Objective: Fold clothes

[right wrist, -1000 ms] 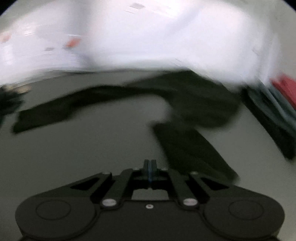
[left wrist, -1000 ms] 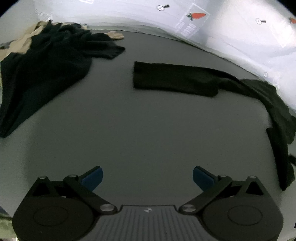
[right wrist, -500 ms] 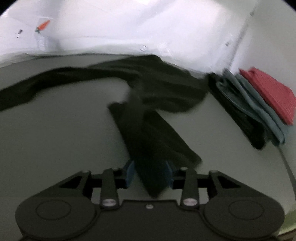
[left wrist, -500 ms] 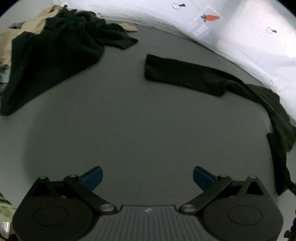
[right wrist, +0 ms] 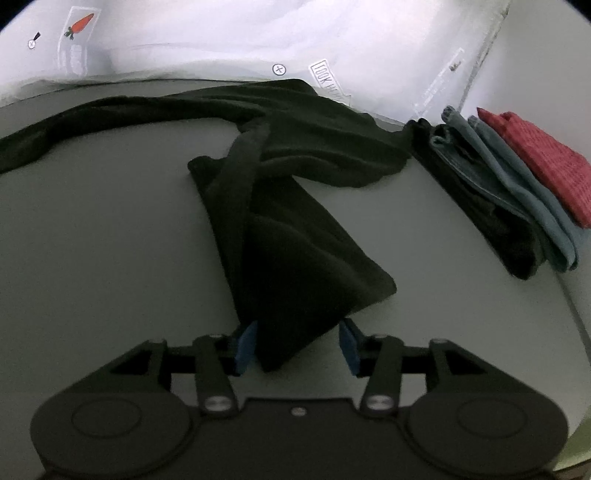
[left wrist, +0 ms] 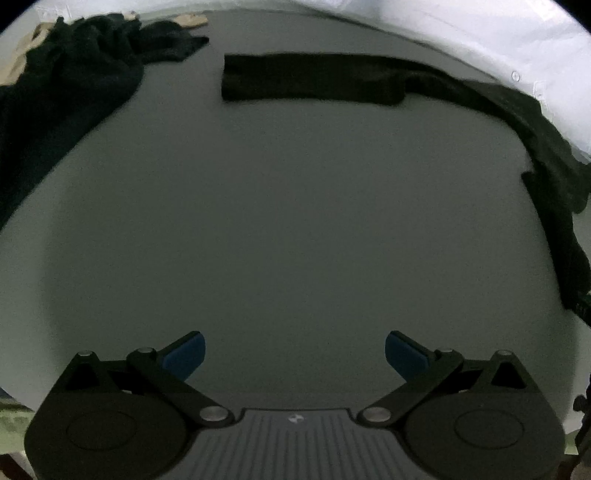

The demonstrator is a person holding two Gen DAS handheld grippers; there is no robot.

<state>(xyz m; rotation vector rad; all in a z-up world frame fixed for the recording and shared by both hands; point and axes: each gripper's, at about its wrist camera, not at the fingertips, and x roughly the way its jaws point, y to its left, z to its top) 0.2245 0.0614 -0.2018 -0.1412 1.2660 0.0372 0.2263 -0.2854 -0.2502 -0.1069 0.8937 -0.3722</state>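
While the left gripper [left wrist: 294, 352] hangs over a bare stretch of the grey table [left wrist: 295, 221], its jaws stand wide apart with nothing between the blue pads [left wrist: 186, 354]. Beyond it, in the left wrist view, a long black garment [left wrist: 314, 81] lies flat on the table, one leg-like strip running across the far side and bending down along the right edge of the picture. At the far left sits a rumpled heap of dark clothes [left wrist: 66, 85] with a bit of tan cloth [left wrist: 16, 68] showing behind it. A white sheet [left wrist: 480, 40] backs the table.

From the right wrist view, the right gripper [right wrist: 297, 345] is low over the near end of the same black garment [right wrist: 295, 258]. Its jaws are partly open, and the pointed tip of the cloth lies between the blue pads [right wrist: 245, 347]. The left pad sits right against the fabric, the right pad stands a little clear of it, so the cloth is not pinched. The garment spreads away from the jaws, bunches in the middle of the table [right wrist: 92, 240], and sends a long strip off to the left. On the right lies a stack of folded clothes [right wrist: 509, 192]: black at the bottom, grey-blue in the middle, red on top. The white sheet [right wrist: 203, 40] behind bears a carrot print [right wrist: 79, 24].
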